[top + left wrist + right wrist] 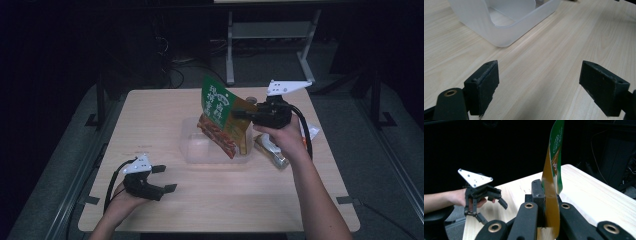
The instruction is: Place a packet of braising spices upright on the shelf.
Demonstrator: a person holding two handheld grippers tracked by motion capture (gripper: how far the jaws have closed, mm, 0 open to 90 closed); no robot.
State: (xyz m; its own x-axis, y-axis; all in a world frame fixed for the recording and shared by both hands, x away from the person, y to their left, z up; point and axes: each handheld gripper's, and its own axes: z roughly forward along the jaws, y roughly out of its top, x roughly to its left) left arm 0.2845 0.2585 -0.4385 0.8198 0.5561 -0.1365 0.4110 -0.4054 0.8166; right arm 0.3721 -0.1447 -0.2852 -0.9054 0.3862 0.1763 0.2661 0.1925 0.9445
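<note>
A: Left side of the table [150, 210], near the front edge?
B: Left tongs [164, 178], held in the left hand [121, 199]. Jaws spread wide, nothing between them, hovering over bare wood. From the left gripper view, a corner of the clear plastic tub [504, 37] lies just ahead.

A: Middle of the table?
B: The same clear plastic tub [192, 156], rectangular, translucent. Above it, a green and orange snack pouch [222, 120], tilted, lower end dipping into the tub.

A: What holds the pouch?
B: Right tongs [241, 114], jaws closed on its right edge; the right gripper view shows the pouch [552, 185] pinched edge-on.

A: Right edge?
B: Another wrapped packet [270, 150], flat on the table just beside the tub, under the right hand [280, 136].
</note>
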